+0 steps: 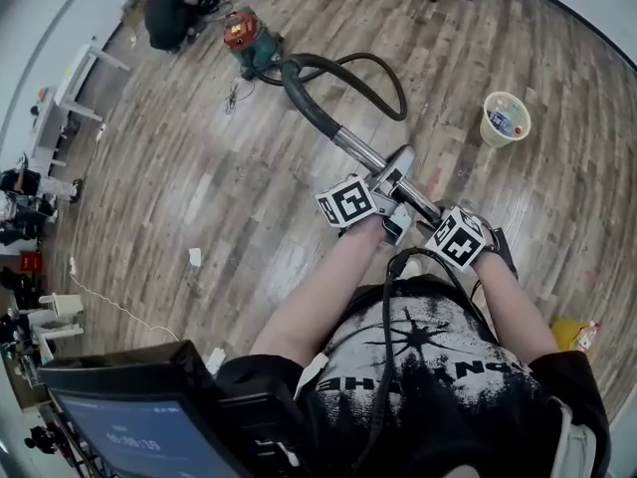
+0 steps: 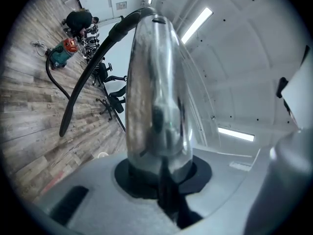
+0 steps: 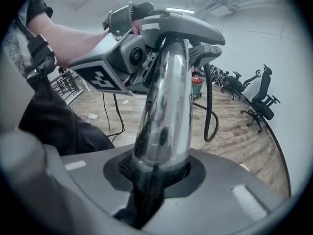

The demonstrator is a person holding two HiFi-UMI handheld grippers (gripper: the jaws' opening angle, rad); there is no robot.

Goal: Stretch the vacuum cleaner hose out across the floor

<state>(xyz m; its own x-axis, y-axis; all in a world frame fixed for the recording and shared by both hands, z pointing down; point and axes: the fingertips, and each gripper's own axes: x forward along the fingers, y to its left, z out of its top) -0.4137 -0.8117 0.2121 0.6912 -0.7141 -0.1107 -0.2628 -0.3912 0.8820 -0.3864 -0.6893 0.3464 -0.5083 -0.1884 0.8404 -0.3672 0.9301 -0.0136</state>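
Right hand-held gripper (image 3: 159, 173): nearest the body, jaws clamped on the shiny metal tube (image 3: 164, 116) at its low end, pointing steeply down.
Left hand-held gripper (image 2: 159, 173): just a bit further up the same tube, also clamped on it, jaws pinching the metal on both sides.
Metal tube: held up off the floor (image 1: 199, 167) in front of the person's waist, angled away toward the machine.
Hose (image 1: 328, 78): the black ribbed bit ran from the far end of the tube back to the vacuum cleaner (image 1: 249, 43), with one big loop bulging out to the right, so not straight yet.
Vacuum cleaner: sat well away on the wood floor, near the far wall.
Cup (image 1: 505, 118): standing on the floor off to the right, clear of the hose.
Step in hand: looked to me like the pulling part, tube end gripped two-handed and drawn away from the machine.
Next move: I'd guess more backing away until that loop flattens out, keeping both grips tight so the slick tube doesn't slide, then laying it down in line with the hose.
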